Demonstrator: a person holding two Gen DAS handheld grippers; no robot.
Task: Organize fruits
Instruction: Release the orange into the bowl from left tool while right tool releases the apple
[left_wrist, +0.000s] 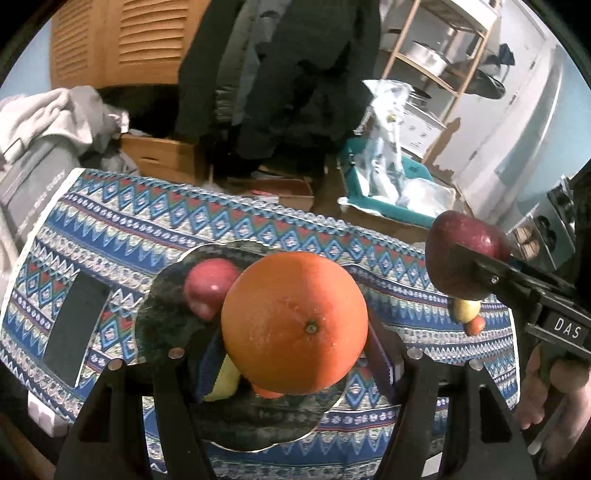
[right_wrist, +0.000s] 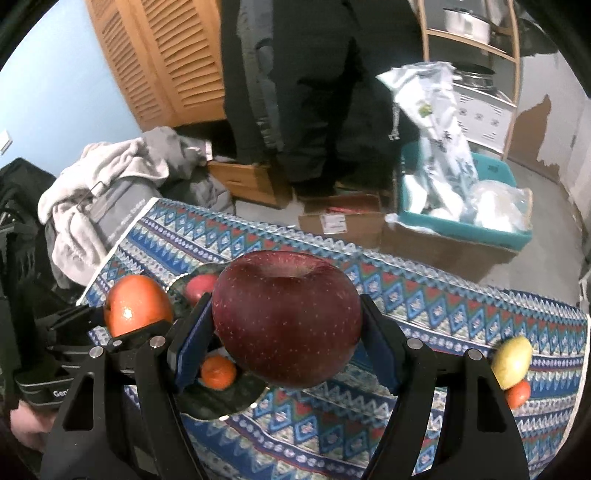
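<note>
My left gripper (left_wrist: 295, 354) is shut on a large orange (left_wrist: 294, 322) and holds it over a dark green plate (left_wrist: 162, 317). The plate holds a pink-red apple (left_wrist: 210, 286), a yellow fruit (left_wrist: 221, 384) and a small orange fruit (left_wrist: 267, 392). My right gripper (right_wrist: 286, 347) is shut on a dark red apple (right_wrist: 286, 317), held above the table to the right of the plate (right_wrist: 221, 400). The apple also shows in the left wrist view (left_wrist: 461, 254). The large orange shows at the left in the right wrist view (right_wrist: 136, 304).
The table wears a blue patterned cloth (left_wrist: 258, 229). A yellow fruit (right_wrist: 511, 360) and a small orange fruit (right_wrist: 519, 393) lie on it at the right. A dark phone (left_wrist: 75, 325) lies left of the plate. Boxes, a teal bin (right_wrist: 461, 221) and laundry stand beyond.
</note>
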